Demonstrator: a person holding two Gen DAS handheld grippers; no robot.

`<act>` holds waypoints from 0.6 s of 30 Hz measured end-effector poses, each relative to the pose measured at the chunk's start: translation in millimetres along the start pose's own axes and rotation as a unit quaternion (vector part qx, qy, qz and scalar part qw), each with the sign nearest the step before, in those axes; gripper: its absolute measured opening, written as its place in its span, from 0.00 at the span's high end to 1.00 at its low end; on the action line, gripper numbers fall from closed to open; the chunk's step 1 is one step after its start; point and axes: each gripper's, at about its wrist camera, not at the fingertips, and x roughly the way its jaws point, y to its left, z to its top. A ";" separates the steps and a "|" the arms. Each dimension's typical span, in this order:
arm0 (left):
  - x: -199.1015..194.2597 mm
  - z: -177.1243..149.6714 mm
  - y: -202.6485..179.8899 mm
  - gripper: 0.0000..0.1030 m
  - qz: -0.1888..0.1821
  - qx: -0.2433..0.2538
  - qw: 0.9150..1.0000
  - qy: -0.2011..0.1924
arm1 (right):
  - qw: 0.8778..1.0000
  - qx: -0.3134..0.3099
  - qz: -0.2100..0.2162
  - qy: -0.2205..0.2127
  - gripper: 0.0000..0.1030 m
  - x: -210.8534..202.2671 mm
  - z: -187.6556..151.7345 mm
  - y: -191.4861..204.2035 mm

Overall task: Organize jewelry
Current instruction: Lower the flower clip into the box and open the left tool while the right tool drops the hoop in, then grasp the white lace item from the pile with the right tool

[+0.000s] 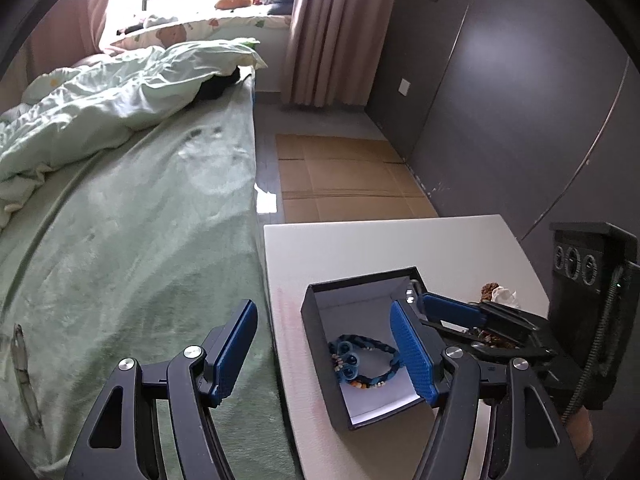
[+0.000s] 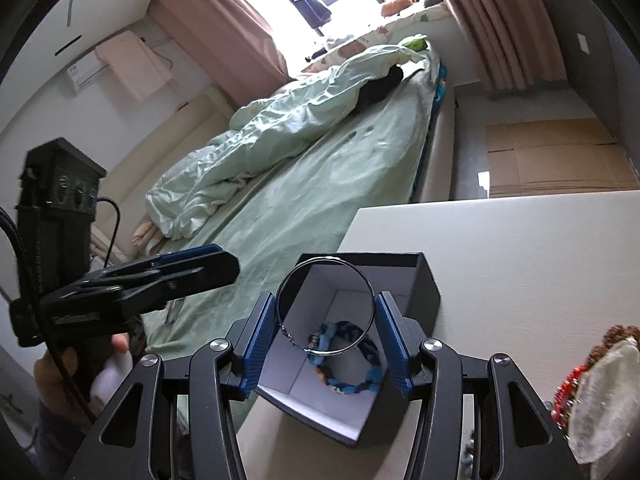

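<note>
A black jewelry box (image 1: 316, 344) with a white lining stands open on the white table (image 1: 360, 248). A blue braided bracelet (image 1: 362, 364) lies inside it, also in the right wrist view (image 2: 348, 360). My right gripper (image 2: 326, 344) is shut on a thin silver bangle (image 2: 326, 306) and holds it over the box (image 2: 424, 292). The right gripper also shows in the left wrist view (image 1: 448, 308) at the box's right rim. My left gripper (image 1: 324, 356) is open and empty at the box's left side, one finger over the bed; it shows in the right wrist view (image 2: 192, 268).
A green bed (image 1: 140, 220) runs along the table's left edge. More jewelry, red and brown beads on a white cloth (image 2: 596, 392), lies on the table at the right. Flattened cardboard (image 1: 344, 176) covers the floor beyond the table. A dark wall (image 1: 520, 100) is on the right.
</note>
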 end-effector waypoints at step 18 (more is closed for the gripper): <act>-7.7 0.7 -6.3 0.32 -0.026 -0.006 1.000 -0.009 | 1.000 0.005 -0.022 -0.002 0.29 -39.5 -9.3 -1.0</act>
